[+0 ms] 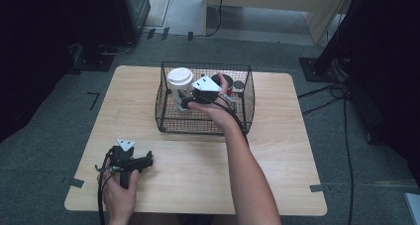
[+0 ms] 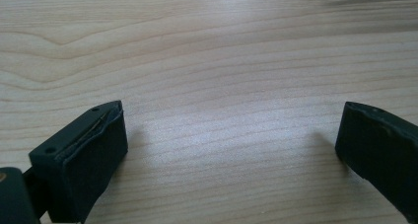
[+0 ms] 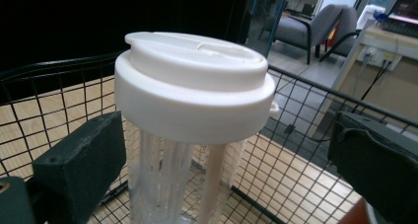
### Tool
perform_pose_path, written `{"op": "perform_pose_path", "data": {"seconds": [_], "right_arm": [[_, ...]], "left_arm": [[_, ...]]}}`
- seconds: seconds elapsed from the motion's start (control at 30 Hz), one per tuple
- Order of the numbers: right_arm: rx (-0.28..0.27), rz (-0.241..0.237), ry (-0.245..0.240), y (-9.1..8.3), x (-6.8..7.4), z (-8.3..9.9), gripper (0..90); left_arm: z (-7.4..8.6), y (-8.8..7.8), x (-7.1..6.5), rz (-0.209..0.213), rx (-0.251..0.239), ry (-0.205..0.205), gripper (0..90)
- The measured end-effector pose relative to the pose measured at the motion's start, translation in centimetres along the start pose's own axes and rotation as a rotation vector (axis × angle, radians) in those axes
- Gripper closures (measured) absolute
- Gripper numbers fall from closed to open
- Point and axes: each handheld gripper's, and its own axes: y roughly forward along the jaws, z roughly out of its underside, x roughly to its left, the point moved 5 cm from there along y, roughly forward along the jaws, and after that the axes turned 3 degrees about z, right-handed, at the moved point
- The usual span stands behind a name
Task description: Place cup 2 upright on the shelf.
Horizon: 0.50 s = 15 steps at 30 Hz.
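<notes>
Both forearms are bare, no sleeves in sight. Each hand grips a black tool: the left gripper [image 1: 147, 160] and right gripper [image 1: 184, 104] each carry a grey three-cornered plate on top and trail a black cable. Jaws are blocky black pads, with small screw holes on the left gripper's jaw.

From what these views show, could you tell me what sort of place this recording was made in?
Probably an office or lab set up for recording: a wooden table on grey carpet, cables trailing across the floor, and a grey armchair beside a desk behind the wire basket.
</notes>
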Motion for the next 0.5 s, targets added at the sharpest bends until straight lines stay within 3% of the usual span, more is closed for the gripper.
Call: {"op": "perform_pose_path", "data": {"seconds": [0.23,0.5], "right_arm": [[-0.032,0.026,0.008,-1.2,-1.2,-0.8,1.5],[-0.074,0.066,0.044,-3.7,-2.7,-1.6,1.5]], "left_arm": [[0.0,0.0,0.0,0.000,0.000,0.000,0.1],[0.0,0.0,0.0,0.000,-0.003,-0.003,0.1]]}}
